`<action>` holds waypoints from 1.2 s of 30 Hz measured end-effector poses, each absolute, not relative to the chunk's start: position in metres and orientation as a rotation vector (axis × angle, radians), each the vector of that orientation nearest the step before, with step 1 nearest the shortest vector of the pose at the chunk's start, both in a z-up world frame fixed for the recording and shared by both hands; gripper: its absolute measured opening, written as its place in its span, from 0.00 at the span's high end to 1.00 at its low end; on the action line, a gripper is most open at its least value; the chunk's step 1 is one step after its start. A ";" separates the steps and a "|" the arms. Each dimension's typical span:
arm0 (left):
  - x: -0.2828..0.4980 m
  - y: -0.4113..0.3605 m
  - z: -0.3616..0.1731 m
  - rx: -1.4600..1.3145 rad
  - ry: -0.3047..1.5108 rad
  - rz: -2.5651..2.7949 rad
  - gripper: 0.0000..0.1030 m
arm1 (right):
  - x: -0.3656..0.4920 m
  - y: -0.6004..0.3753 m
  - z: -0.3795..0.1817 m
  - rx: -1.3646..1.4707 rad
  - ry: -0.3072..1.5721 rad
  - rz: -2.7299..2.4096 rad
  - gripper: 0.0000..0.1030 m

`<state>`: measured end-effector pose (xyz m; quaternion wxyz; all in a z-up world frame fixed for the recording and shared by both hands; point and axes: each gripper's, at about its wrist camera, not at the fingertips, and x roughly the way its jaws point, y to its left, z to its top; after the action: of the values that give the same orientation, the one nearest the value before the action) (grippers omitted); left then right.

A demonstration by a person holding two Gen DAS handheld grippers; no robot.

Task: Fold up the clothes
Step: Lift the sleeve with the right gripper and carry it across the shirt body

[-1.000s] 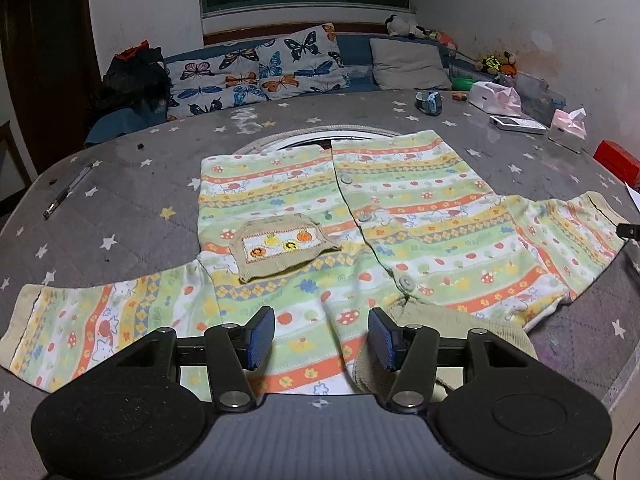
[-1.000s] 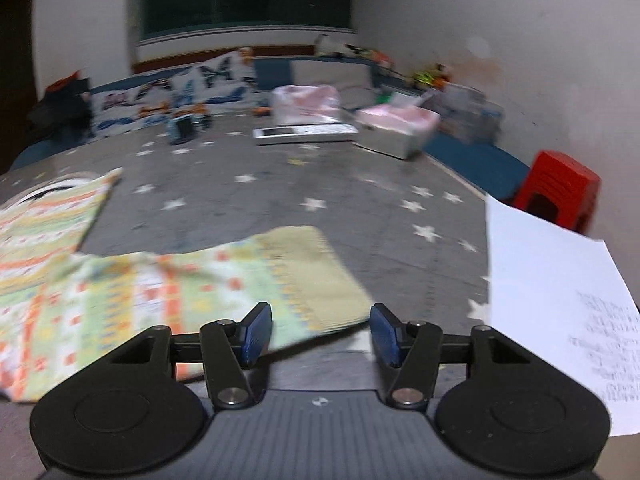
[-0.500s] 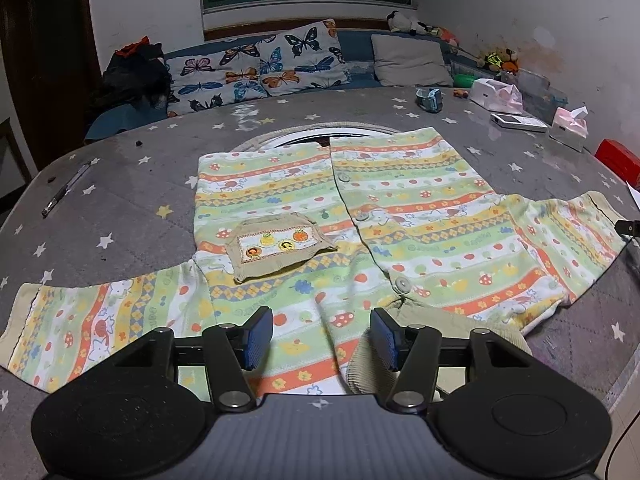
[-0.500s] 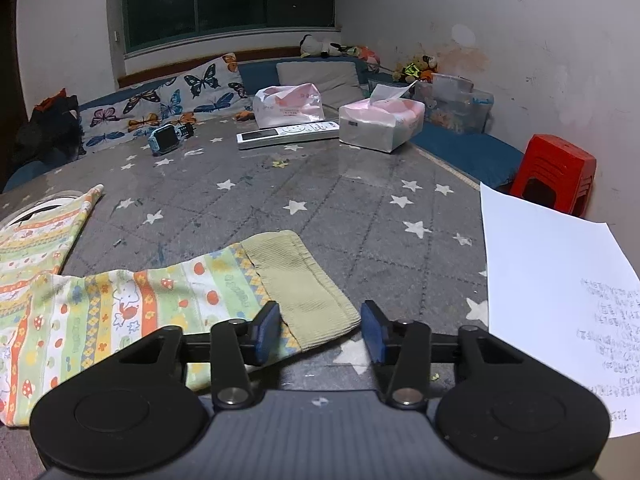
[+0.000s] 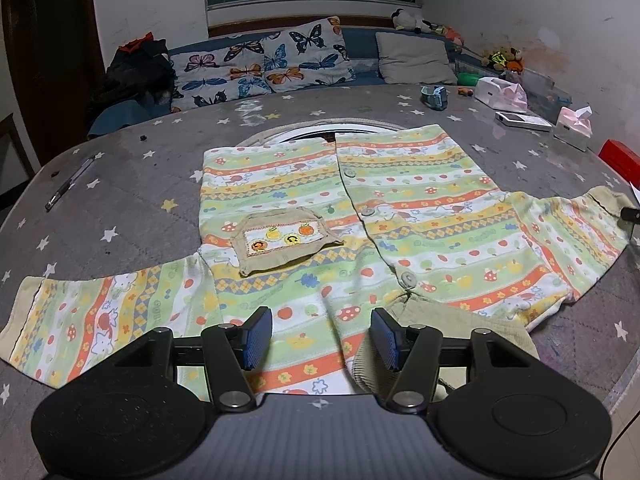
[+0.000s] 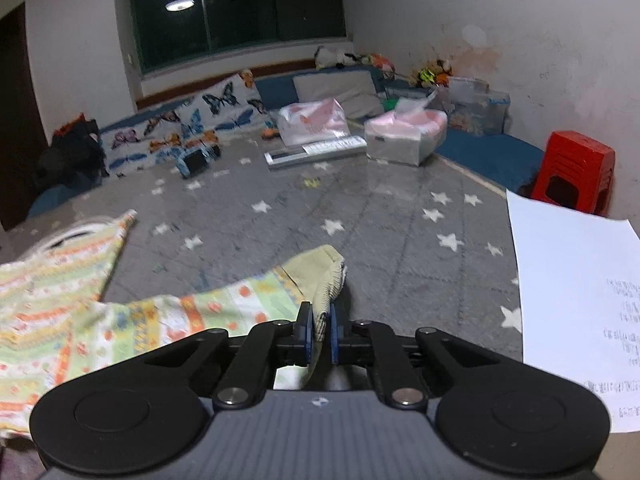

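Right gripper pinched on the sleeve cuff of the striped shirt, spread flat on the grey starred mat. Left gripper wide apart above the near collar.

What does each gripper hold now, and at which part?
The right gripper pinches the striped, colourful children's shirt by its khaki ribbed sleeve cuff. The left gripper is open and holds nothing.
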<state>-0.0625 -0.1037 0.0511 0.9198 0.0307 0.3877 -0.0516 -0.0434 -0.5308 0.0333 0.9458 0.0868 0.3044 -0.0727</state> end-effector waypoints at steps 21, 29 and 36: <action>-0.072 -0.086 0.052 0.022 0.776 -0.089 0.41 | -0.028 -0.402 0.128 0.085 0.468 0.310 0.93; -0.075 -0.072 0.053 -0.012 0.766 -0.078 0.41 | -0.018 -0.322 0.144 0.009 0.457 0.505 0.93; -0.077 -0.062 0.053 -0.037 0.764 -0.058 0.41 | -0.016 -0.254 0.127 -0.073 0.512 0.629 0.93</action>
<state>-0.0773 -0.0616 0.0527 0.9273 -0.0181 0.3729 -0.0285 -0.0162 -0.2543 0.1272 0.9183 -0.0356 0.2489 0.3057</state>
